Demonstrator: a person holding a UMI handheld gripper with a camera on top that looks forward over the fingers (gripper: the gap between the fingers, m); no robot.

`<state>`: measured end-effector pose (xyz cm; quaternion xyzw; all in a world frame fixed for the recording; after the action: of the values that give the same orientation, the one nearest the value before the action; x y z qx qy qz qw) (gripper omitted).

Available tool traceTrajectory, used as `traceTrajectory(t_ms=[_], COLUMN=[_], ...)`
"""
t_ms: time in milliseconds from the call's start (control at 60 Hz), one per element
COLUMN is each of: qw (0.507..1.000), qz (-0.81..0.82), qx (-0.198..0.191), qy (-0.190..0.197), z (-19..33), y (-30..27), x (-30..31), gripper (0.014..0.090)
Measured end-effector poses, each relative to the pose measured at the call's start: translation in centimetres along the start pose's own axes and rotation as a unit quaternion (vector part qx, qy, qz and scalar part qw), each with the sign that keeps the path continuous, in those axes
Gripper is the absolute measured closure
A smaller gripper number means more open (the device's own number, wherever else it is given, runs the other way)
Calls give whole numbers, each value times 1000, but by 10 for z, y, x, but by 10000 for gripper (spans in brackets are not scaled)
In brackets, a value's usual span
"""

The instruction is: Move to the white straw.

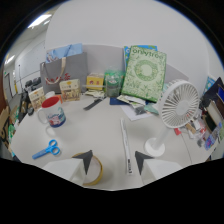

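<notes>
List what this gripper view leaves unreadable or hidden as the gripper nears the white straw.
- Gripper: only the dark fingertips show, open and apart; the body is masked black.
- White straw: its near end blurs into the table between the fingers.
- Tape roll: partly covered by one fingertip.
- Mug: print too small to read.
- Green box: only large lettering shows.
- Clutter beyond the white fan: cut off, blurred.

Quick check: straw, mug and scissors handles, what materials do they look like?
White straw, lying between the open gripper's fingers: likely plastic, smooth and matte, thin and straight; paper can't be ruled out. Mug: probably glazed ceramic, glossy white with a red rim and printed design. Scissors handles: blue plastic, moulded loops.
</notes>
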<state>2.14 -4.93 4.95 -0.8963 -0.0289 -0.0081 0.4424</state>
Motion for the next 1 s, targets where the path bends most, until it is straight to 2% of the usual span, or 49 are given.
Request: traceTrajectory(t_ms=[433, 1000], qw=[1000, 1000], qz=[-4, -4], qx=[-8, -17], qy=[-11, -15], z=[49, 63], y=[-13, -8], x=[12, 15], gripper=[206, 203])
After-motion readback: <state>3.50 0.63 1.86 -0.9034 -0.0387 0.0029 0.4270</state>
